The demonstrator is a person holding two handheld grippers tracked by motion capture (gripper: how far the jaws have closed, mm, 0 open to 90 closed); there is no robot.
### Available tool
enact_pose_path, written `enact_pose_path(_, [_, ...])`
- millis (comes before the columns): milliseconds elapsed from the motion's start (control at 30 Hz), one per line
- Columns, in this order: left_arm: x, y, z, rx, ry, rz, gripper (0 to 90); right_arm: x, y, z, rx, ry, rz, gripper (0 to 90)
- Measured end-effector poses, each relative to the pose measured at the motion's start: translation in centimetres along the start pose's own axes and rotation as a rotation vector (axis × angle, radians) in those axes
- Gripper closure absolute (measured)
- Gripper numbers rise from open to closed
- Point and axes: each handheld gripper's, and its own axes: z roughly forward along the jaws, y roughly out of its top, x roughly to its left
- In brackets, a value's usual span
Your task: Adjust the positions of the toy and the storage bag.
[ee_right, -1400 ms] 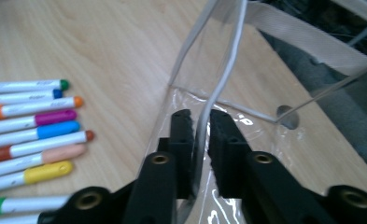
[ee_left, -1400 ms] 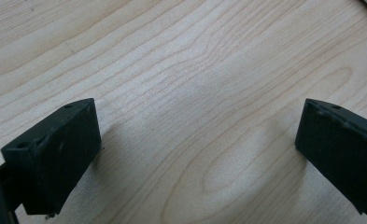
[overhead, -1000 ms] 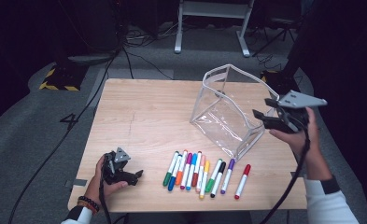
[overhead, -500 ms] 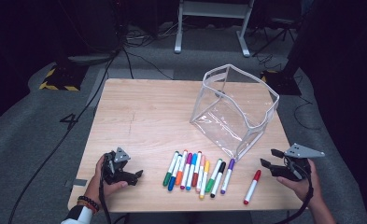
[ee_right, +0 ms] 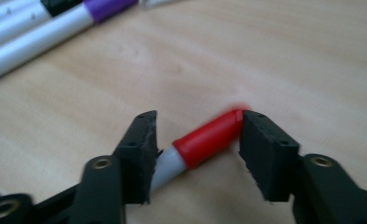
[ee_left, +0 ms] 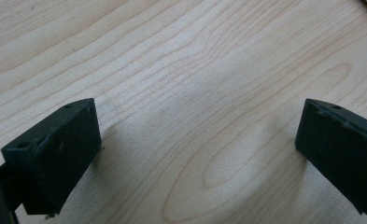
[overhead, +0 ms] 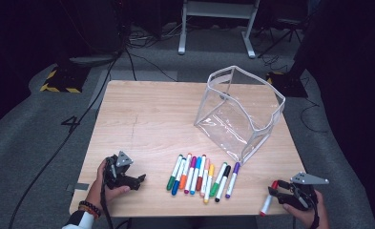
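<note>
A red-capped marker [ee_right: 204, 140] lies slantwise between the jaws of my right gripper [ee_right: 195, 135], its cap against the right jaw. The jaws stand apart around it, so the gripper is open. From above, this marker [overhead: 267, 204] lies near the table's front right edge, with the right gripper [overhead: 274, 189] at its cap end. A row of several coloured markers [overhead: 199, 174] lies at the front middle. A clear zip pouch [overhead: 240, 112] stands open at the back right. My left gripper [overhead: 140, 180] rests open on the table at the front left, with bare wood between its jaws [ee_left: 195, 130].
The wooden table [overhead: 147, 114] is bare on its left half. Purple and black markers [ee_right: 45, 23] lie beyond the right gripper. Cables, a white stand base [overhead: 218, 24] and a yellow-black striped block [overhead: 58, 81] are on the dark floor around the table.
My right gripper came down from beside the pouch to the front right edge and now straddles the red marker. That marker has shifted right and toward the edge. The left gripper has not moved.
</note>
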Motion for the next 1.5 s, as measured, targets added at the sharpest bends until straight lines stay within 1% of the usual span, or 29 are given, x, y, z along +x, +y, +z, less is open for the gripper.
enact_pose_path(33, [0.0, 0.0, 0.0, -0.001, 0.004, -0.002, 0.5, 0.3, -0.4, 0.2, -0.003, -0.011, 0.005, 50.6])
enact_pose_path(100, [-0.1, 0.0, 0.0, -0.001, 0.003, -0.006, 0.5, 0.5, -0.5, 0.4, -0.022, 0.001, 0.012, 55.1])
enact_pose_path(133, [-0.1, 0.0, 0.0, -0.001, 0.003, -0.006, 0.5, 0.5, -0.5, 0.4, -0.022, 0.001, 0.012, 55.1])
enact_pose_path(167, [0.0, 0.0, 0.0, -0.001, 0.001, -0.005, 0.4, 0.9, -0.2, 0.8, -0.033, -0.015, -0.011, 64.9])
enact_pose_path(200, [0.0, 0.0, 0.0, -0.001, 0.001, -0.004, 0.4, 1.2, 0.1, 1.1, -0.037, -0.007, -0.035, 69.0])
enact_pose_path(267, [0.0, 0.0, 0.1, -0.001, 0.001, -0.005, 0.4, 1.9, 0.7, 1.7, -0.033, -0.012, -0.091, 72.8])
enact_pose_path(333, [0.0, 0.0, 0.0, 0.000, 0.002, -0.003, 0.4, 2.2, 1.3, 2.3, -0.032, 0.014, -0.115, 76.2])
enact_pose_path(400, [0.0, 0.0, 0.1, -0.002, 0.003, -0.004, 0.5, 1.8, 1.7, 2.7, -0.043, 0.039, -0.104, 76.9])
enact_pose_path(533, [0.0, 0.0, 0.1, -0.001, 0.002, -0.005, 0.4, 1.0, 2.4, 3.4, -0.047, 0.056, -0.102, 77.4])
enact_pose_path(567, [0.0, 0.0, 0.0, 0.000, 0.002, -0.004, 0.4, 0.8, 3.0, 3.9, -0.048, 0.073, -0.100, 77.7])
enact_pose_path(733, [0.0, 0.1, 0.1, 0.000, 0.001, -0.003, 0.4, 1.0, 4.3, 5.1, -0.051, 0.103, -0.106, 79.3])
enact_pose_path(767, [0.0, 0.1, 0.1, 0.000, 0.002, -0.002, 0.4, 1.3, 5.1, 5.6, -0.051, 0.110, -0.121, 90.0])
enact_pose_path(800, [0.0, 0.1, 0.1, 0.000, 0.002, -0.002, 0.4, 1.3, 5.1, 5.6, -0.051, 0.110, -0.121, 90.0])
enact_pose_path(867, [0.0, 0.1, 0.1, 0.000, 0.002, -0.003, 0.4, 2.2, 5.9, 6.7, -0.036, 0.134, -0.156, 90.0])
enact_pose_path(933, [0.0, 0.1, 0.1, 0.000, 0.001, -0.003, 0.4, 2.5, 6.1, 6.9, -0.033, 0.134, -0.170, 87.1])
enact_pose_path(967, [0.0, 0.1, 0.1, 0.000, 0.002, -0.003, 0.4, 2.8, 6.5, 7.2, -0.024, 0.136, -0.180, 80.7])
enact_pose_path(1000, [0.0, 0.1, 0.1, 0.000, 0.002, -0.003, 0.4, 2.8, 6.5, 7.2, -0.024, 0.136, -0.180, 80.7])
enact_pose_path(1033, [0.0, 0.1, 0.1, 0.000, 0.002, -0.002, 0.4, 3.1, 6.6, 6.9, -0.031, 0.126, -0.199, 72.8])
enact_pose_path(1067, [0.0, 0.1, 0.1, 0.000, 0.001, -0.002, 0.4, 3.1, 6.6, 6.6, -0.038, 0.125, -0.208, 72.2])
enact_pose_path(1133, [0.0, 0.1, 0.1, 0.000, 0.001, -0.002, 0.4, 3.2, 6.6, 5.4, -0.059, 0.125, -0.248, 66.3])
enact_pose_path(1167, [0.0, 0.1, 0.1, 0.000, 0.002, -0.003, 0.4, 3.1, 6.5, 4.6, -0.068, 0.138, -0.263, 64.0])
enact_pose_path(1200, [0.0, 0.1, 0.1, 0.000, 0.002, -0.003, 0.4, 3.1, 6.5, 4.6, -0.068, 0.138, -0.263, 64.0])
enact_pose_path(1233, [0.0, 0.1, 0.1, 0.000, 0.002, -0.002, 0.4, 2.7, 6.1, 3.3, -0.054, 0.156, -0.276, 58.4])
enact_pose_path(1267, [0.0, 0.1, 0.1, 0.000, 0.002, -0.002, 0.4, 2.7, 6.1, 3.3, -0.054, 0.156, -0.276, 58.4])
enact_pose_path(1300, [0.0, 0.1, 0.1, 0.000, 0.001, -0.002, 0.4, 2.5, 5.7, 2.8, -0.029, 0.159, -0.294, 57.7])
enact_pose_path(1333, [0.0, 0.1, 0.1, 0.000, 0.001, -0.003, 0.4, 2.0, 4.7, 2.3, 0.016, 0.200, -0.290, 56.5])
enact_pose_path(1367, [0.0, 0.1, 0.0, 0.001, 0.003, 0.001, 0.4, 1.8, 4.2, 2.1, 0.023, 0.205, -0.293, 56.4])
enact_pose_path(1433, [0.0, 0.1, 0.1, 0.000, 0.001, -0.002, 0.4, 1.4, 3.3, 2.2, 0.059, 0.198, -0.289, 57.2])
enact_pose_path(1500, [0.0, 0.1, 0.1, 0.000, 0.001, -0.003, 0.4, 1.1, 2.7, 2.5, 0.067, 0.188, -0.290, 64.7])
